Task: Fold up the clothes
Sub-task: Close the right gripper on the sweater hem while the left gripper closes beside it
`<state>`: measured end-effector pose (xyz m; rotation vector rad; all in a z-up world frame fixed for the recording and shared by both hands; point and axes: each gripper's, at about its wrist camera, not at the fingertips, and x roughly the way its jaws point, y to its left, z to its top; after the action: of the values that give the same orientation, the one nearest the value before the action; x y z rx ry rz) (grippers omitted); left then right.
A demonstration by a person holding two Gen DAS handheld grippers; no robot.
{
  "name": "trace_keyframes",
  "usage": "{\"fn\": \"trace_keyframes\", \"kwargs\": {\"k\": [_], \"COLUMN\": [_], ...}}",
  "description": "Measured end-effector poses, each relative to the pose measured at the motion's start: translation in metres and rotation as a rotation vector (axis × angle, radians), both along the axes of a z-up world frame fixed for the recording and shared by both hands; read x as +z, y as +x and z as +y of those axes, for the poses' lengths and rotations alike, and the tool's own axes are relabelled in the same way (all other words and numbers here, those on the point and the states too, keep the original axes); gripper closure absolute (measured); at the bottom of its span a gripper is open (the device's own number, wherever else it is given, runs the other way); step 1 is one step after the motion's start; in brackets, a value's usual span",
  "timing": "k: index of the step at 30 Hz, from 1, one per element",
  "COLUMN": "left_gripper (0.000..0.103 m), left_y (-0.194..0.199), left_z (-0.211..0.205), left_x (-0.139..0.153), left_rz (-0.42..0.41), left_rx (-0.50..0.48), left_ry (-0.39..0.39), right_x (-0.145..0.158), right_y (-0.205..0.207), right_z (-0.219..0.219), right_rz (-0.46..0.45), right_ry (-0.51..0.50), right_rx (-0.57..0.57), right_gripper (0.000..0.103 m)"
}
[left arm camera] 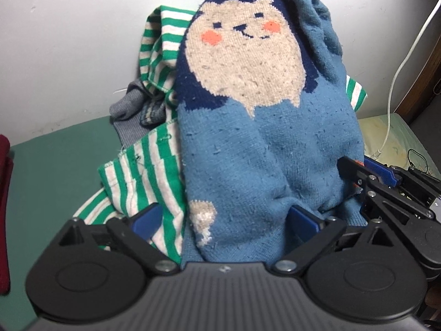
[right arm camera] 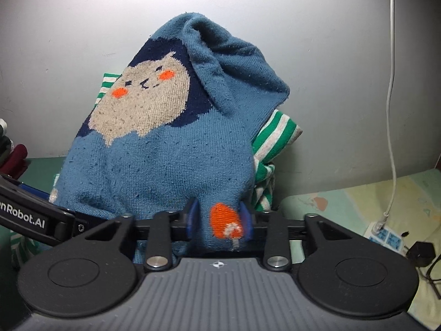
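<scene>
A blue knitted sweater [left arm camera: 275, 143] with a beige smiling animal face is draped over a heap of clothes against the wall. Beneath it lies a green-and-white striped garment [left arm camera: 143, 171]. My left gripper [left arm camera: 224, 220] stands open, its blue pads far apart. The sweater's lower edge lies loose between them, and the left pad rests over the striped cloth. My right gripper [right arm camera: 219, 220] is shut on a bunched fold of the blue sweater [right arm camera: 165, 165], right at its orange patch. In the left wrist view the right gripper [left arm camera: 358, 171] comes in from the right at the sweater's edge.
A grey knit piece [left arm camera: 129, 113] sticks out of the heap at the left. Dark red cloth [left arm camera: 4, 207] lies at the far left on the green sheet [left arm camera: 55, 165]. A white cable [right arm camera: 391, 110] hangs down the wall to a power strip [right arm camera: 386, 234], beside a black charger [right arm camera: 421, 251].
</scene>
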<state>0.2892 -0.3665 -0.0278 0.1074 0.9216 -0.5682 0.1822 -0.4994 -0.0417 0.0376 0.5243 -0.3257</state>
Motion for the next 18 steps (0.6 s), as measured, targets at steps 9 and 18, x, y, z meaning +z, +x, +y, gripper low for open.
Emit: {"fn": "trace_keyframes", "kwargs": {"k": [9, 18], "left_gripper": [0.059, 0.098], "left_y": [-0.018, -0.021], "left_z": [0.005, 0.035], "left_x": [0.015, 0.039], "left_rz": [-0.046, -0.061], "left_rx": [-0.016, 0.014], "left_ry": [-0.034, -0.094], "right_x": [0.016, 0.04], "right_y": [-0.028, -0.056], "right_z": [0.023, 0.056], "right_rz": [-0.112, -0.176], "right_ry": [-0.091, -0.107], "right_rx": [-0.014, 0.068], "right_gripper": [0.095, 0.095]}}
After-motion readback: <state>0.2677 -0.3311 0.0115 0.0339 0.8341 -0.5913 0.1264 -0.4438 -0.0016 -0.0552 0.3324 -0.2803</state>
